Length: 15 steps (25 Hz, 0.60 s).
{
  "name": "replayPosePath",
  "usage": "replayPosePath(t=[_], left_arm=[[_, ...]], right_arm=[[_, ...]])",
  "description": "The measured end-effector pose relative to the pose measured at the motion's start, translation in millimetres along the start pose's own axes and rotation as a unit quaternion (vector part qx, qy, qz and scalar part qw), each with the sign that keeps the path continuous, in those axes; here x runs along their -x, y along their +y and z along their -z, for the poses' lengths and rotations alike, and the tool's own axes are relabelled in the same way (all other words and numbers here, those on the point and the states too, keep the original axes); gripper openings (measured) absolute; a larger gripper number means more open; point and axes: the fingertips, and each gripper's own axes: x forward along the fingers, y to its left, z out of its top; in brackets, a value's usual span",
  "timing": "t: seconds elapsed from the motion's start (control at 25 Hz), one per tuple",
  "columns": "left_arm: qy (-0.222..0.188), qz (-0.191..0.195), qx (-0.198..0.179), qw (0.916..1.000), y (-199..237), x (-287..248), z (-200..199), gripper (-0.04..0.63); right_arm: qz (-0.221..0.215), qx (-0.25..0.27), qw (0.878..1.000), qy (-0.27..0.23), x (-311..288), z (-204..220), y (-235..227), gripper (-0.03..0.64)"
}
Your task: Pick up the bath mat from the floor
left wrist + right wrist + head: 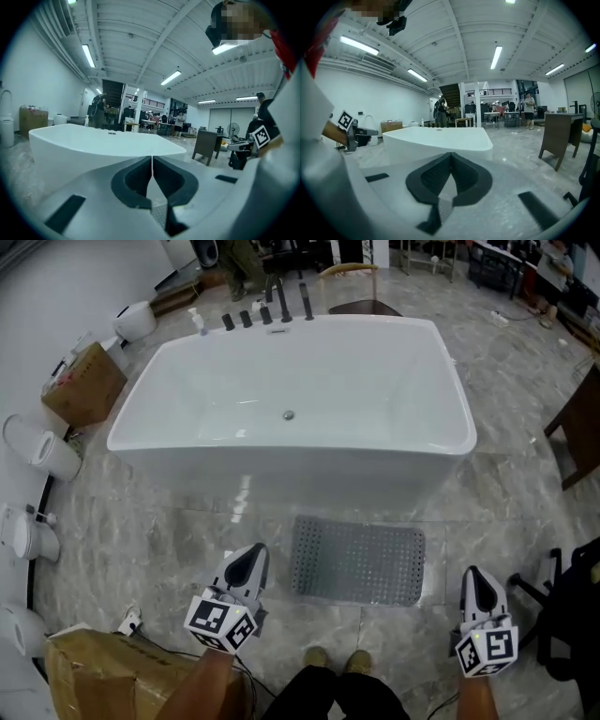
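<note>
A grey perforated bath mat (pixel 357 561) lies flat on the marble floor just in front of the white bathtub (pixel 291 395). My left gripper (pixel 250 557) hovers above the floor at the mat's left edge, shut with nothing in it; its pads (pixel 140 178) meet in the left gripper view. My right gripper (pixel 477 583) is held to the right of the mat, also shut and empty, with its pads (pixel 459 173) together. Both gripper views look level across the tub (pixel 93 140) (pixel 440 138), and the mat is hidden from them.
Cardboard boxes (pixel 84 382) (pixel 103 673) sit at the left and near left. White toilets (pixel 37 451) line the left wall. A dark chair (pixel 577 427) stands at the right, and a black stand (pixel 553 615) is close to my right gripper. Taps (pixel 272 306) rise behind the tub.
</note>
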Motion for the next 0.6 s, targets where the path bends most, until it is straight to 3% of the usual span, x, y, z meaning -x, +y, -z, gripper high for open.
replayPosePath(t=[0.28, 0.48, 0.6], left_arm=[[0.054, -0.004, 0.011, 0.9985, 35.3, -59.6, 102.5, 0.014], [0.097, -0.015, 0.019, 0.995, 59.3, -87.3, 173.9, 0.017], [0.124, -0.016, 0.034, 0.9916, 70.0, -100.4, 218.0, 0.071]], right_arm=[[0.009, -0.016, 0.999, 0.048, -60.4, 103.9, -17.7, 0.006], [0.005, -0.028, 0.996, 0.085, -96.2, 177.7, -25.2, 0.046], [-0.003, -0.03, 0.994, 0.107, -114.7, 217.7, -27.2, 0.082]])
